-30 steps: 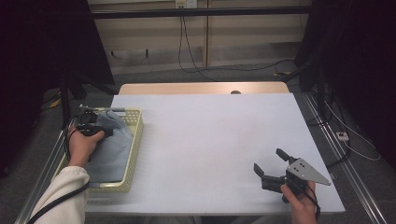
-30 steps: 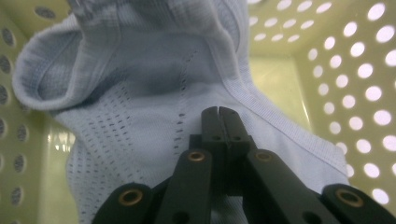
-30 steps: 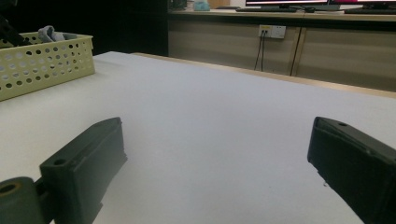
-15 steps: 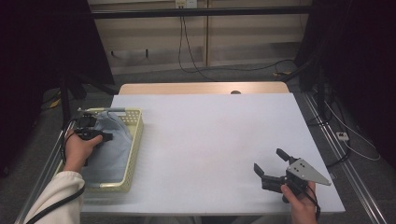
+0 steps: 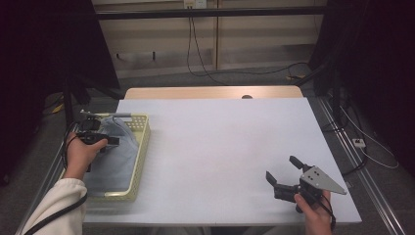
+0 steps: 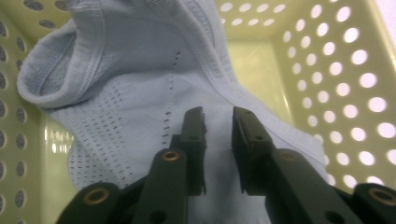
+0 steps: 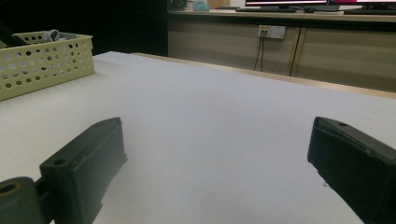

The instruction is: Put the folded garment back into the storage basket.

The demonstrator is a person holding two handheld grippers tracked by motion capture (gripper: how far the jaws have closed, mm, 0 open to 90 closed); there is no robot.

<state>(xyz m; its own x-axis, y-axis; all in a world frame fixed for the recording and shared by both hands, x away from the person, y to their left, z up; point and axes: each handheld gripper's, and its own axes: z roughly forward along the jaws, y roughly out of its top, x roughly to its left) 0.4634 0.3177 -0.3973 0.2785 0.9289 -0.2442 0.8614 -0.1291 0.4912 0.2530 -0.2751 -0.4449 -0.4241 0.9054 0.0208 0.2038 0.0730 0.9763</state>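
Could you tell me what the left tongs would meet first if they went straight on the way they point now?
Most likely the pale blue garment in the yellow basket: the left tongs point right at it, slightly parted; the gap is unclear.

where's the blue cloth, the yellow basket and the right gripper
blue cloth (image 6: 140,107): left gripper view, on its perforated knit middle
yellow basket (image 5: 142,147): high view, on its right wall
right gripper (image 5: 283,171): high view, midway between its fingertips

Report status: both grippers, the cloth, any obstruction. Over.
Left gripper over basket, jaws just opening, nothing pinched. Cloth lying loose in basket. Right gripper open, low above bare table. Nothing in the way.
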